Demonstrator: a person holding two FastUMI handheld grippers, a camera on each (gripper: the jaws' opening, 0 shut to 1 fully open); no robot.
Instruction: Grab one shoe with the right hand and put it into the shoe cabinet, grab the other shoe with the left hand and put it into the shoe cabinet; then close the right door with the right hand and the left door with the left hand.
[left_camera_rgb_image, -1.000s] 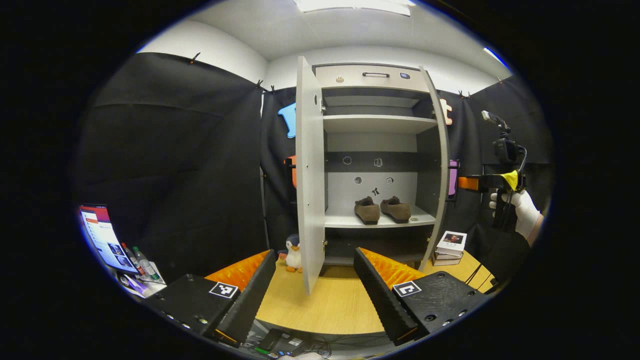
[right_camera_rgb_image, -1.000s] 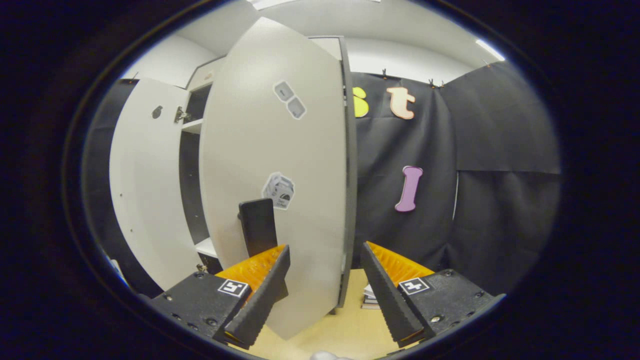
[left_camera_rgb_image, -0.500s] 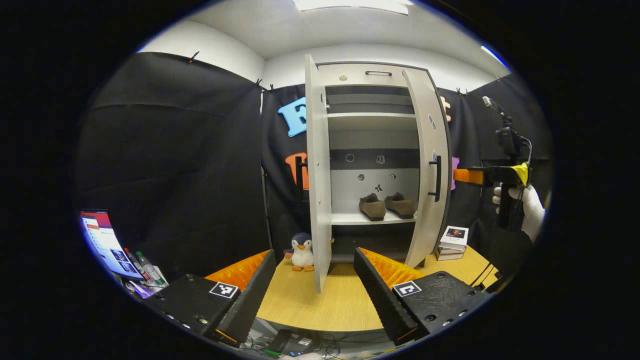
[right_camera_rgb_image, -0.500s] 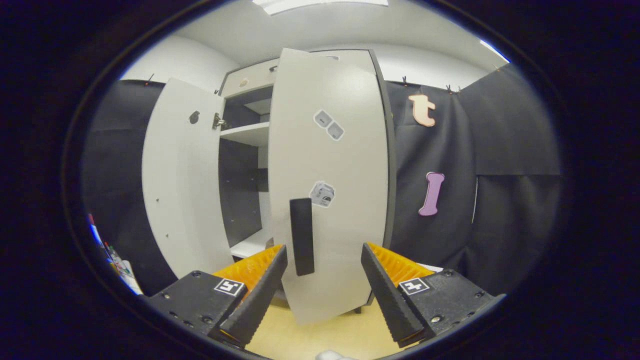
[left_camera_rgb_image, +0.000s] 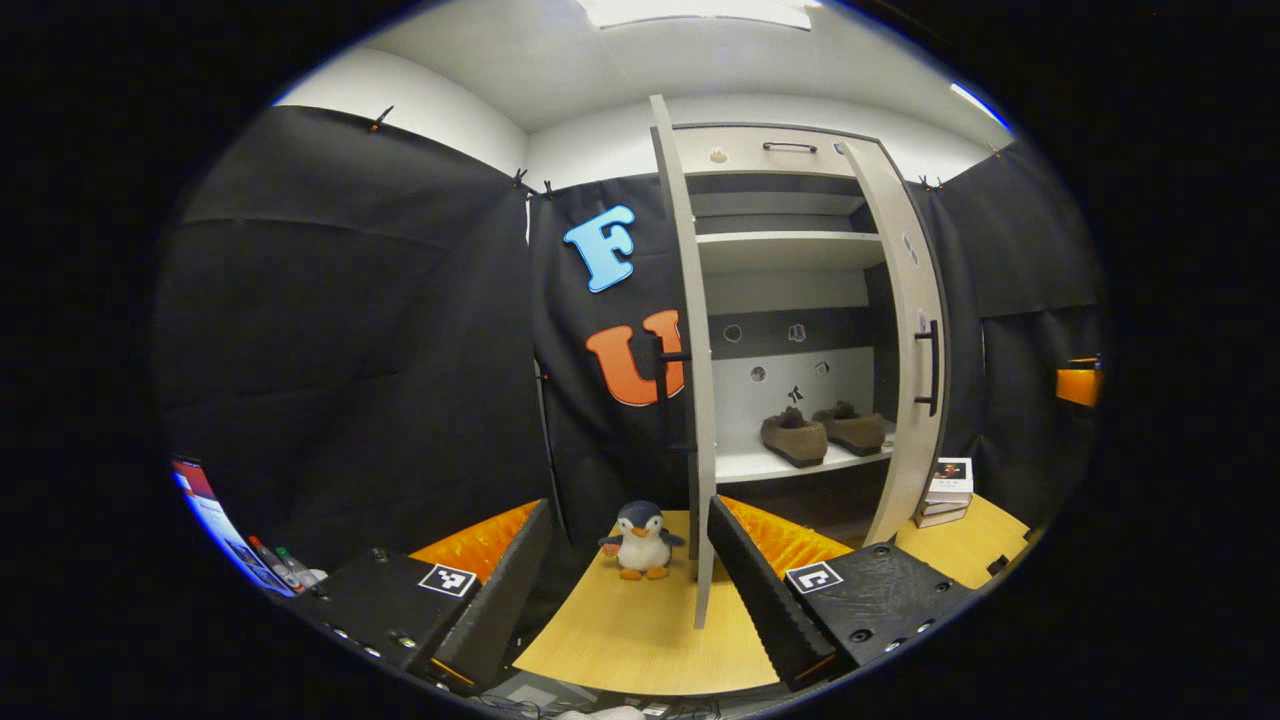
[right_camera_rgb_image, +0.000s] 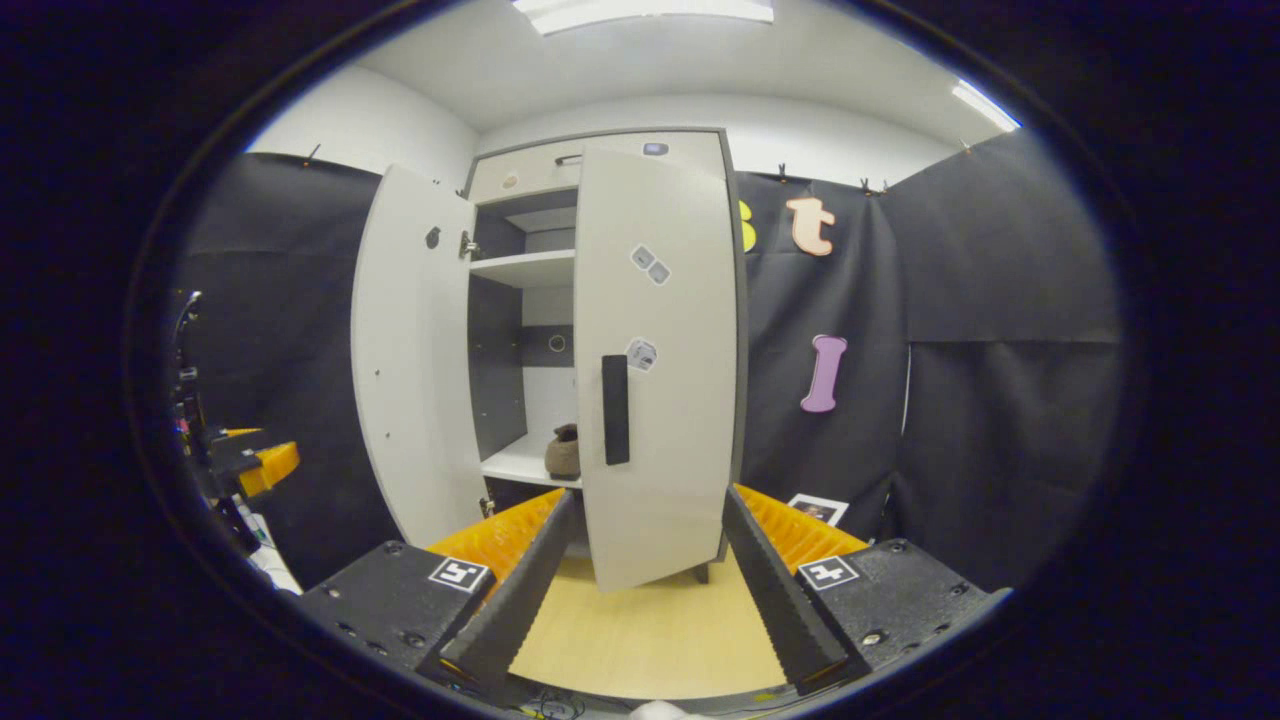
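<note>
1. Left gripper view: both shoes (left_camera_rgb_image: 820, 435) sit side by side on the lower shelf (left_camera_rgb_image: 790, 464) of the shoe cabinet (left_camera_rgb_image: 790, 300), so only the doors remain to be shut.
2. The right door (right_camera_rgb_image: 655, 370) stands partly swung in, not yet flush; the left door (left_camera_rgb_image: 690, 350) stands wide open, edge-on to the left gripper (left_camera_rgb_image: 628, 560).
3. Both the left gripper and the right gripper (right_camera_rgb_image: 648, 560) have jaws spread, released, holding nothing.
4. Risk: a push near the hinge side could stall the right door or let it rebound.
5. Risk: the left door's sweep passes close to the penguin toy (left_camera_rgb_image: 641, 540) on the counter (left_camera_rgb_image: 640, 630); it may catch it.
6. The shoes' long axes run front to back, slightly angled; I judge heels face near, toes far.
</note>
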